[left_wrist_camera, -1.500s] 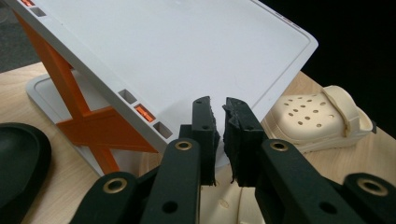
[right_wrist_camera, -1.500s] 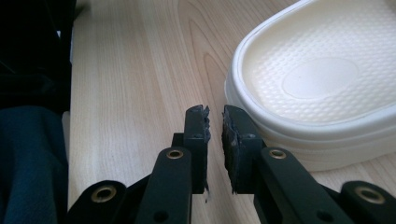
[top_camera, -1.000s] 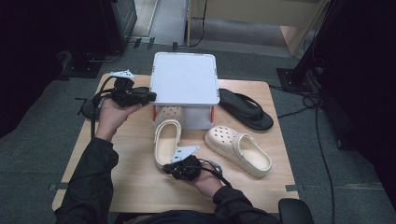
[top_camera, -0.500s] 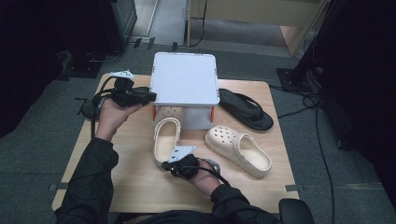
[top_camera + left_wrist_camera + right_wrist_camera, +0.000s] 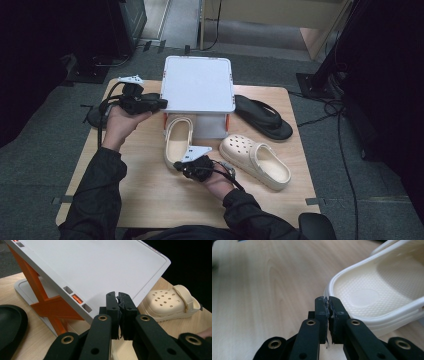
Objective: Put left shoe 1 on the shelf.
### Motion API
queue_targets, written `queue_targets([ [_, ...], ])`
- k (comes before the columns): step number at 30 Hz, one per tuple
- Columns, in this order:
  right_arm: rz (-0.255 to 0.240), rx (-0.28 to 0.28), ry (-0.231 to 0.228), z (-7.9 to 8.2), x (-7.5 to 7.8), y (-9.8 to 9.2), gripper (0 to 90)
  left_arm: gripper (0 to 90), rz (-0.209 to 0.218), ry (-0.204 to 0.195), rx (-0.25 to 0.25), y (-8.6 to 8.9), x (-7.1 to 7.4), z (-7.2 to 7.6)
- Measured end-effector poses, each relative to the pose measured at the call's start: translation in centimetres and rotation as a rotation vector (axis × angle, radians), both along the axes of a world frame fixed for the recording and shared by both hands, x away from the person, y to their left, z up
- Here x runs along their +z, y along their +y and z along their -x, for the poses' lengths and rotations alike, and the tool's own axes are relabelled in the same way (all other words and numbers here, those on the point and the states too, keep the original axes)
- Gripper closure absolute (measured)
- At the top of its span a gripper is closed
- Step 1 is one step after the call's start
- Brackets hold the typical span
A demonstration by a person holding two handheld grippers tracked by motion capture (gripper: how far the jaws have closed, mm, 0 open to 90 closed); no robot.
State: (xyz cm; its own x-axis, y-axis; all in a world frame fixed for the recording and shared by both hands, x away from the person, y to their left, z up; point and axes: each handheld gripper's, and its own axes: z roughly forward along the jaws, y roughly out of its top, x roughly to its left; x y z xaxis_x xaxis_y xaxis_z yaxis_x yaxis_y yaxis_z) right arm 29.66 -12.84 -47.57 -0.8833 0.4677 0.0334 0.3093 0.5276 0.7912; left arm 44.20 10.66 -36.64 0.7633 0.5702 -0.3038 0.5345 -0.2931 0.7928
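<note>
Cream clog [image 5: 176, 141]: on surface [image 5: 150, 190], heel near right tongs [image 5: 179, 165], clenched, empty. Left tongs [image 5: 161, 103]: clenched, empty, at white rack [image 5: 198, 85] left edge.

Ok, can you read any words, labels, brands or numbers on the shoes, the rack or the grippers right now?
None can be read: no writing shows on the white rack, the cream clogs, the black sandal or the table. No brand mark can be made out on the clog strap.
</note>
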Motion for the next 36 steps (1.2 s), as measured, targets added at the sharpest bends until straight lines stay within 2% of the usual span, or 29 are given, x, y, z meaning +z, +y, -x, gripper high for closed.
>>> queue_targets([
  [4, -0.022, -0.024, 0.010, -1.0, 0.2, -0.3, 86.1, 87.8, 0.003, 0.002, 0.000, 0.0, 0.0, 0.0],
  [5, -0.041, -0.032, 0.015, -1.5, 0.4, -0.4, 86.0, 87.8, 0.003, 0.003, 0.001, 0.0, 0.0, 0.0],
  [9, -0.041, -0.041, 0.027, -2.6, 0.6, -0.5, 84.9, 87.8, 0.007, 0.002, -0.002, 0.0, 0.0, -0.1],
  [11, -0.027, -0.054, 0.028, -3.4, 0.5, -0.6, 87.5, 87.8, 0.011, 0.007, 0.001, 0.0, -0.1, -0.1],
  [14, -0.062, -0.048, 0.056, -4.1, 0.5, -0.8, 88.3, 87.8, 0.015, 0.009, 0.000, 0.0, -0.1, -0.1],
  [17, -0.037, -0.082, 0.035, -4.7, 0.5, -0.7, 88.4, 88.1, 0.014, 0.010, 0.004, 0.0, -0.1, -0.1],
  [18, -0.062, -0.075, 0.070, -5.4, 0.5, -0.9, 89.5, 88.1, 0.015, 0.010, 0.003, 0.1, -0.1, -0.1],
  [19, -0.061, -0.074, 0.074, -5.5, 0.6, -0.8, 89.6, 88.2, 0.015, 0.010, 0.003, 0.1, -0.1, -0.1],
  [21, -0.055, -0.075, 0.057, -5.5, 0.6, -0.7, 89.0, 88.2, 0.017, 0.011, -0.001, 0.1, -0.1, -0.1],
  [23, -0.025, -0.088, 0.014, -5.7, 0.7, -0.4, 88.7, 88.2, 0.016, 0.012, 0.000, 0.1, -0.1, -0.1],
  [25, -0.027, -0.096, 0.023, -6.2, 0.6, -0.2, 89.5, 88.2, 0.017, 0.011, 0.001, 0.1, -0.1, -0.1],
  [27, -0.049, -0.086, 0.039, -6.7, 0.6, -0.1, 89.4, 88.3, 0.018, 0.013, 0.000, 0.1, -0.1, -0.1],
  [29, -0.031, -0.100, 0.005, -7.1, 0.6, 0.3, 88.8, 88.4, 0.017, 0.012, 0.000, 0.1, -0.1, -0.1],
  [31, -0.034, -0.105, 0.010, -7.3, 0.5, 0.4, 88.8, 88.4, 0.016, 0.011, 0.002, 0.0, -0.1, -0.1],
  [33, -0.058, -0.106, 0.027, -7.8, 0.5, 0.4, 88.7, 88.3, 0.016, 0.011, 0.003, 0.1, -0.1, -0.1],
  [36, -0.061, -0.112, 0.011, -8.0, 0.3, 0.5, 85.7, 88.3, 0.015, 0.008, 0.004, 0.0, -0.1, -0.1],
])
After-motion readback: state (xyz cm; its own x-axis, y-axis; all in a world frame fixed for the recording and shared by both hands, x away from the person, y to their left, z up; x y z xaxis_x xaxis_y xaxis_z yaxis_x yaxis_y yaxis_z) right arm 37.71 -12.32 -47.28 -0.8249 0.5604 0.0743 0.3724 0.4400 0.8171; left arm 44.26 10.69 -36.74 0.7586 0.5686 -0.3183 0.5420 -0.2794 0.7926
